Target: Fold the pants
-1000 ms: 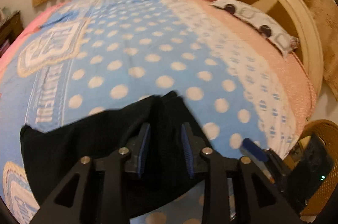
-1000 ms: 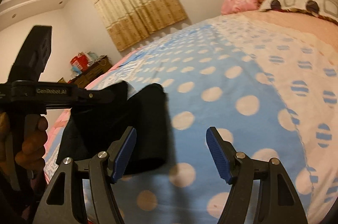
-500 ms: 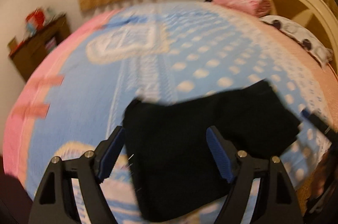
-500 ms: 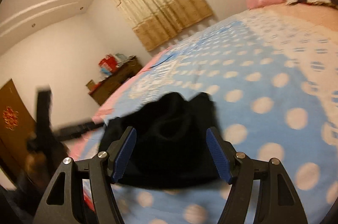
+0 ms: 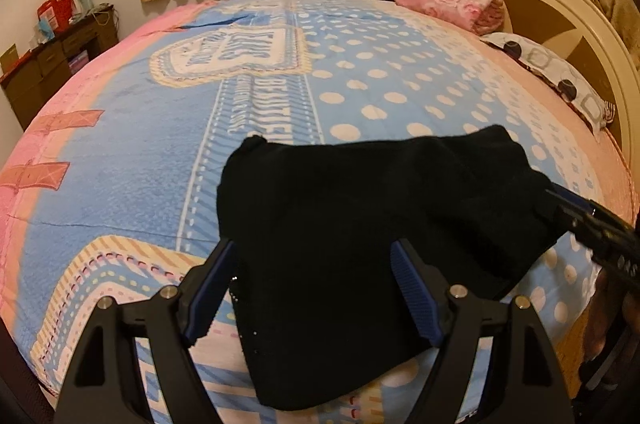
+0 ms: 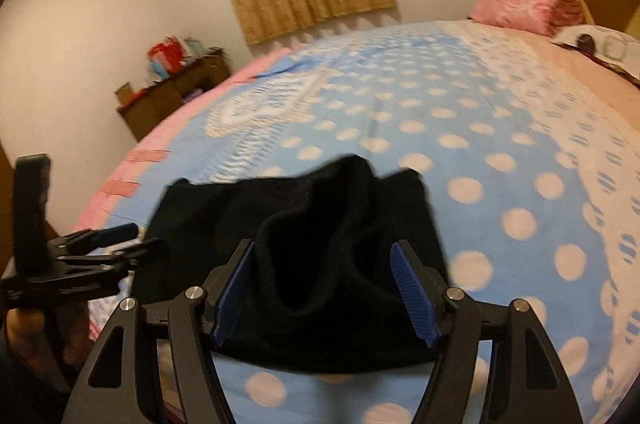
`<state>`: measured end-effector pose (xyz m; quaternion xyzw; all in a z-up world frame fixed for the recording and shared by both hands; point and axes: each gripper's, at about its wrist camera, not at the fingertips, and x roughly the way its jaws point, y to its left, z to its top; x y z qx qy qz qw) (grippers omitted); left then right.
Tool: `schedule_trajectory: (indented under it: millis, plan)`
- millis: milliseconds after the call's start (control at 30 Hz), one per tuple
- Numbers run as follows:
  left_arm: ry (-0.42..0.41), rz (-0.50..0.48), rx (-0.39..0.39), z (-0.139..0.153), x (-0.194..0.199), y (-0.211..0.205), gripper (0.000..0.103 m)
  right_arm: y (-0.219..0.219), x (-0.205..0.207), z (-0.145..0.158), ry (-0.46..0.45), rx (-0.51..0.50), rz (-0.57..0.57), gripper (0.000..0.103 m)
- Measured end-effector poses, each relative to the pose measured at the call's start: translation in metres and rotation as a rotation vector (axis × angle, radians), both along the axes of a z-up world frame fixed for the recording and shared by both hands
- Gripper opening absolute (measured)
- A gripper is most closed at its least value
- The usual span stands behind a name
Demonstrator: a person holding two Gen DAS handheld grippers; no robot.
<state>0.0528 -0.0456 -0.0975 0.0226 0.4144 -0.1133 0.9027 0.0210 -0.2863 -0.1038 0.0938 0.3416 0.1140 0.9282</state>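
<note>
The black pants [image 5: 360, 224] lie folded in a loose bundle on the bed near its front edge; they also show in the right wrist view [image 6: 320, 232]. My left gripper [image 5: 316, 294] is open and empty, its blue-padded fingers held just above the near end of the pants. My right gripper [image 6: 324, 290] is open and empty, hovering over the bunched end of the pants. The right gripper's tip shows at the right edge of the left wrist view [image 5: 588, 220], and the left gripper shows at the left of the right wrist view [image 6: 100, 244].
The bed carries a blue polka-dot blanket [image 5: 360, 75] with pink borders. A pink folded blanket [image 5: 452, 3] and a patterned pillow [image 5: 556, 79] lie by the cream headboard [image 5: 560, 7]. A dark wooden cabinet [image 5: 48, 63] stands at the left wall.
My left gripper opened and let go of the pants, then drew back and swung left. My right gripper moved left over the pants. The pants now rest on the bed.
</note>
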Motion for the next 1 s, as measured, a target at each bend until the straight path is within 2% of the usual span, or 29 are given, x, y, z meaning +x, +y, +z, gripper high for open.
schedule_trajectory:
  millis: [33,67,133,233,300,367,433,500,567,633,667,700,733,800,867,933,1000]
  plan:
    - [0.005,0.000,-0.003,-0.002,0.001,0.001,0.081,-0.004,0.000,-0.002,0.011,-0.001,-0.009,0.055]
    - [0.011,0.001,-0.009,-0.003,0.002,0.002,0.081,-0.008,0.000,-0.004,0.021,0.002,-0.004,0.035]
    - [0.023,0.007,-0.022,-0.005,0.004,0.003,0.081,-0.011,0.005,-0.007,0.045,0.049,0.049,0.017]
    - [0.012,0.007,-0.029,-0.002,0.003,0.005,0.081,-0.013,0.003,-0.006,0.033,0.073,0.078,0.014]
    - [-0.002,0.007,-0.028,0.000,0.002,0.005,0.081,-0.021,-0.006,0.004,-0.018,0.115,0.089,0.013]
    - [-0.004,0.005,-0.026,-0.001,0.003,0.004,0.081,-0.031,-0.019,0.017,-0.085,0.107,0.070,0.013]
    - [0.003,0.003,-0.018,-0.006,0.004,0.003,0.081,-0.040,-0.026,0.019,-0.095,0.074,0.035,0.013]
    - [0.030,0.006,-0.008,-0.016,0.008,0.002,0.081,-0.050,-0.019,0.002,-0.036,0.078,0.011,0.013]
    - [0.058,0.003,-0.002,-0.024,0.011,0.002,0.081,-0.051,-0.007,-0.027,0.065,0.069,0.010,0.014]
    - [0.067,0.005,-0.003,-0.027,0.012,0.003,0.081,-0.053,-0.008,-0.034,0.056,0.072,-0.008,0.020]
    - [0.063,0.006,-0.004,-0.027,0.010,0.004,0.081,-0.056,-0.009,-0.031,0.051,0.079,-0.021,0.034]
    - [0.057,0.010,0.003,-0.026,0.010,0.006,0.081,-0.059,-0.010,-0.029,0.047,0.077,-0.034,0.044]
    - [0.051,0.014,0.007,-0.026,0.010,0.007,0.081,-0.063,-0.011,-0.024,0.028,0.059,-0.068,0.061]
    - [0.052,0.030,0.016,-0.027,0.011,0.010,0.082,-0.071,-0.014,-0.009,-0.032,0.041,-0.126,0.064]
    - [0.074,0.045,-0.013,-0.029,0.011,0.017,0.082,-0.069,-0.015,0.004,-0.067,0.043,-0.125,0.064]
    - [0.087,0.073,-0.040,-0.028,0.007,0.025,0.082,-0.058,-0.008,0.018,-0.088,0.051,-0.062,0.064]
    - [0.068,0.098,-0.058,-0.025,-0.002,0.033,0.082,-0.036,0.008,0.031,-0.075,0.072,0.078,0.064]
